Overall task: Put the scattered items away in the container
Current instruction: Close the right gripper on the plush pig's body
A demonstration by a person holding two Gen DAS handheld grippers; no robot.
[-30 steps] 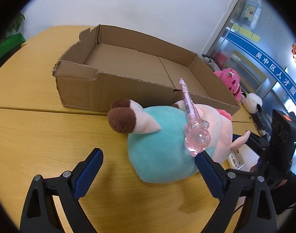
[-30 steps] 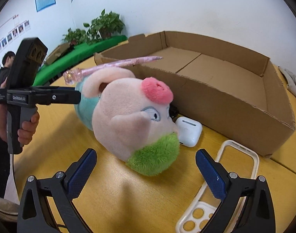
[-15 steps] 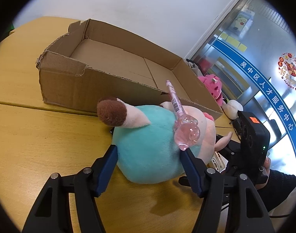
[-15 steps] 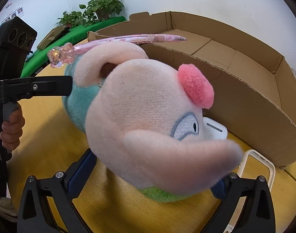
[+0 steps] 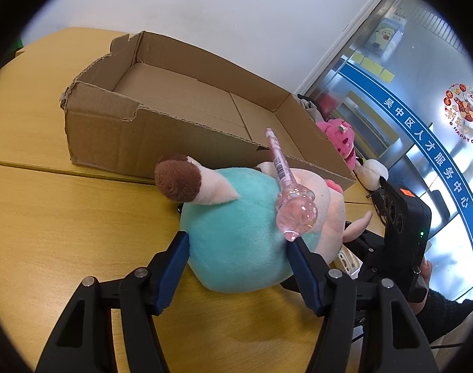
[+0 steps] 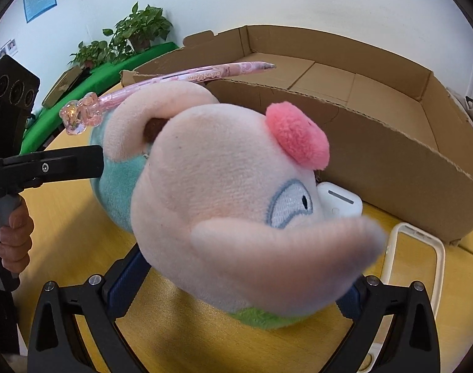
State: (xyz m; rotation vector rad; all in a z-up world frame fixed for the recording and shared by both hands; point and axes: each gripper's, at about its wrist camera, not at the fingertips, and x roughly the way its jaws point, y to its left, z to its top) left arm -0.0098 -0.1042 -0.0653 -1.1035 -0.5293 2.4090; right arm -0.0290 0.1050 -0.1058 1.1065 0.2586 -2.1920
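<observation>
Left wrist view shows me the left fingers [image 5: 236, 267] pressed on the plush toy [image 5: 236, 233] on the worktop [image 5: 50, 217] beside the empty box [image 5: 186, 105], right fingers [image 6: 236, 292] pressing its head, so I fear the loose pen [image 5: 281, 171] on top slides off when I lift.

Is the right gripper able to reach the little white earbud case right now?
Probably not. The right gripper has its jaws around the plush pig's head, and the earbud case sits behind that head, against the cardboard box.
</observation>
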